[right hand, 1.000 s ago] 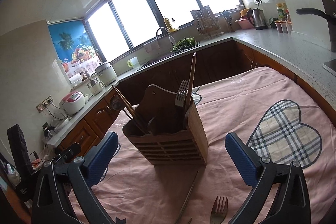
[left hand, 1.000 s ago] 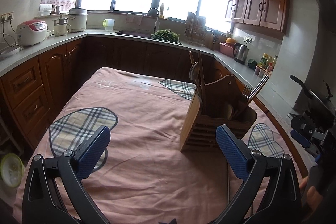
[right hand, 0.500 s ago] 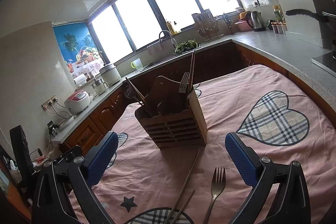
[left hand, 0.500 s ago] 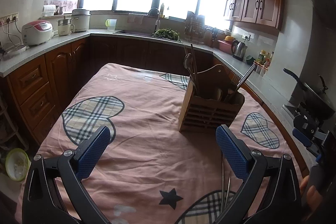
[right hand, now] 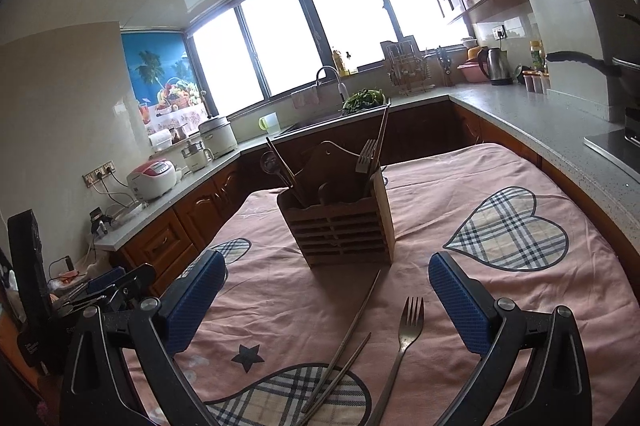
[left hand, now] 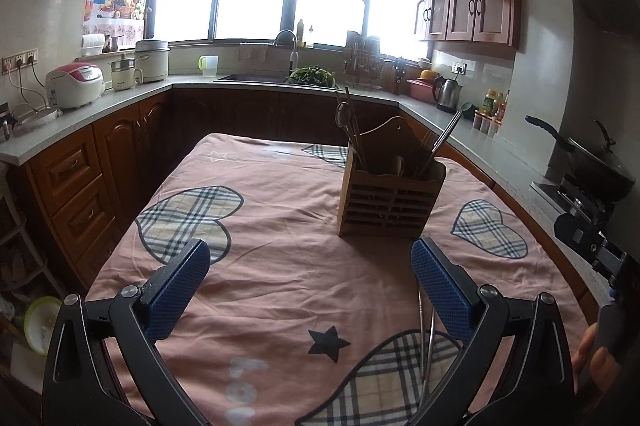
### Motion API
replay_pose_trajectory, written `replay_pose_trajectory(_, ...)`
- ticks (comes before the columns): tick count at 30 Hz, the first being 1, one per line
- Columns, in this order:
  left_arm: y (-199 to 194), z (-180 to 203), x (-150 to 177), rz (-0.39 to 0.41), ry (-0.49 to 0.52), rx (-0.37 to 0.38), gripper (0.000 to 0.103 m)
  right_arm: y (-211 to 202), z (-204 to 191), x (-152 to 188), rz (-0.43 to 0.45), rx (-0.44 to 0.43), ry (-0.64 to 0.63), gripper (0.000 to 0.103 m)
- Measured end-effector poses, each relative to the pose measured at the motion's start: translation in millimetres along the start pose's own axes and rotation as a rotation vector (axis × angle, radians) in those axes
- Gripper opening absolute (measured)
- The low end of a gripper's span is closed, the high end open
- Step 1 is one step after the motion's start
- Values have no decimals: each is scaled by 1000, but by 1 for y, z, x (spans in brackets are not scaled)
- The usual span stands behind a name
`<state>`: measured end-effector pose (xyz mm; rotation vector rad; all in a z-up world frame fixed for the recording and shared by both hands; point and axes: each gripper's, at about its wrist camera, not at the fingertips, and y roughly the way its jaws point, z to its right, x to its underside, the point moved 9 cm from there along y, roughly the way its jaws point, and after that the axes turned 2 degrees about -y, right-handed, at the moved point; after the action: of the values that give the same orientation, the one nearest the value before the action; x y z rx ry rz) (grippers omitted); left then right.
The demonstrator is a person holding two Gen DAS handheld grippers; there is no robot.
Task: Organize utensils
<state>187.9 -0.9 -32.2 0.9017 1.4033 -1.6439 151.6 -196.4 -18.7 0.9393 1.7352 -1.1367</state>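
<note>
Lying on the surface (right hand: pixel 520 306) just ahead of the wide-open, empty right hand-held gripper (right hand: pixel 326 302), the fork (right hand: pixel 404 342) points its tines toward the wooden holder (right hand: pixel 340 226); the left hand-held gripper (left hand: pixel 310 290), wide too, is farther.

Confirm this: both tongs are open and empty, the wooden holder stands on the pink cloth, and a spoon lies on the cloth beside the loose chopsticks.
One detail is wrong. The piece lying beside the loose chopsticks is a fork, not a spoon; the right wrist view shows its tines. The rest holds: the left tongs and right tongs are open and empty, and the wooden holder stands on the pink cloth.
</note>
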Motion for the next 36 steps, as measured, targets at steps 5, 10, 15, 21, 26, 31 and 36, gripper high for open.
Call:
replay_pose_trajectory(5, -15, -8, 10, 20, -13, -15, 103, -17, -3, 11, 40, 40, -52, 103)
replay_pose_trajectory(10, -33, -8, 8, 54, 6, -23, 103, -32, -12, 18, 77, 66, -114, 103)
replay_pose_trajectory(15, -58, -5, -5, 105, 25, -44, 103, -55, -33, 2, 113, 50, -175, 103)
replay_pose_trajectory(21, -81, 3, -14, 115, 59, -51, 103, -86, -48, -26, 153, 54, -191, 103)
replay_pose_trajectory(26, -76, 5, 4, 103, 84, -87, 103, -91, -46, -15, 181, 86, -212, 103)
replay_pose_trajectory(31, -68, 7, 22, 108, 97, -105, 103, -83, -34, 8, 202, 130, -199, 103)
replay_pose_trajectory(36, -68, 6, 29, 154, 103, -140, 103, -79, -24, 21, 227, 162, -189, 103)
